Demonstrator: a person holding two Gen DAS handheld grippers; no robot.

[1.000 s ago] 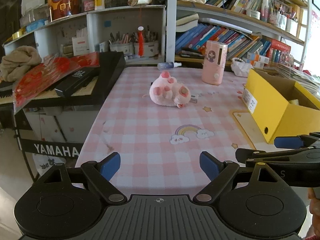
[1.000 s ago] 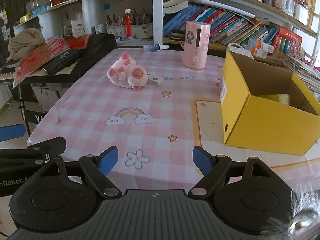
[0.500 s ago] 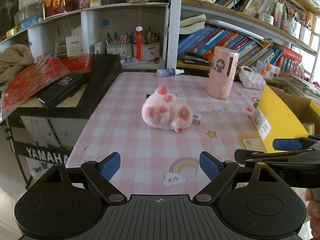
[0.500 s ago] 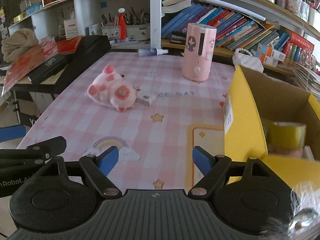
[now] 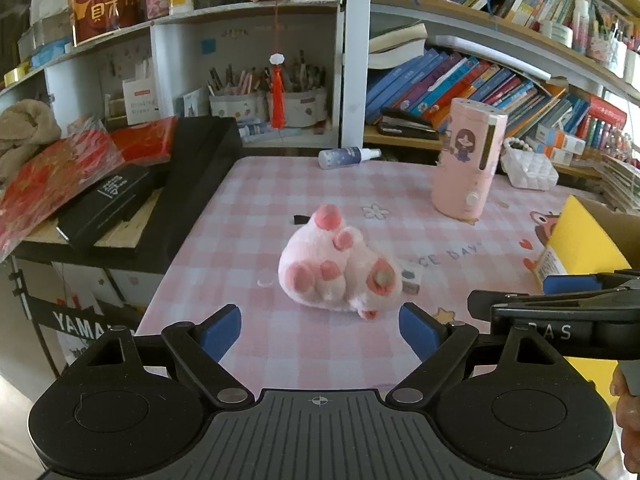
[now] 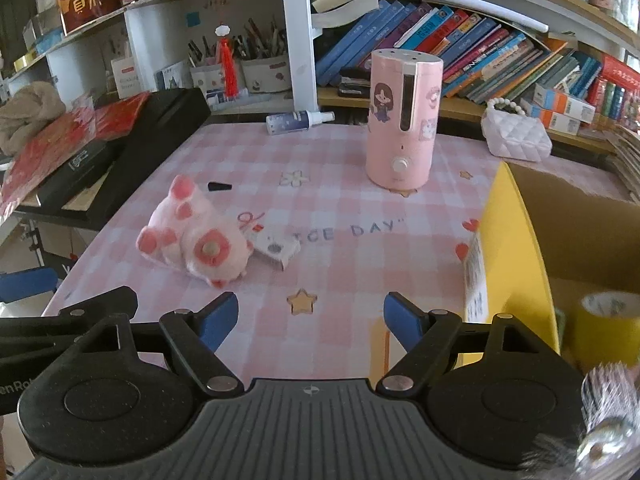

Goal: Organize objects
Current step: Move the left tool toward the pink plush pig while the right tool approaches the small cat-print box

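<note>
A pink plush toy [image 5: 340, 272] lies on the pink checked tablecloth [image 5: 248, 208], just beyond my left gripper [image 5: 320, 330], which is open with nothing between its fingers. In the right wrist view the same plush toy [image 6: 196, 240] lies left of centre, with a small white box [image 6: 278, 246] touching its right side. My right gripper [image 6: 310, 318] is open and empty above the cloth, the plush ahead to its left. A yellow cardboard box [image 6: 516, 264] stands open on the right with a roll of yellow tape [image 6: 608, 328] inside.
A tall pink humidifier [image 6: 402, 120] stands at the back, a small spray bottle [image 6: 298, 120] lies behind it and a white quilted pouch [image 6: 516, 138] sits back right. A black keyboard with red packets [image 5: 100, 184] borders the table's left edge. Bookshelves line the back.
Both grippers have moved forward over the table. The plush toy, humidifier and yellow box all appear closer and larger. Neither gripper's jaws have visibly changed.
</note>
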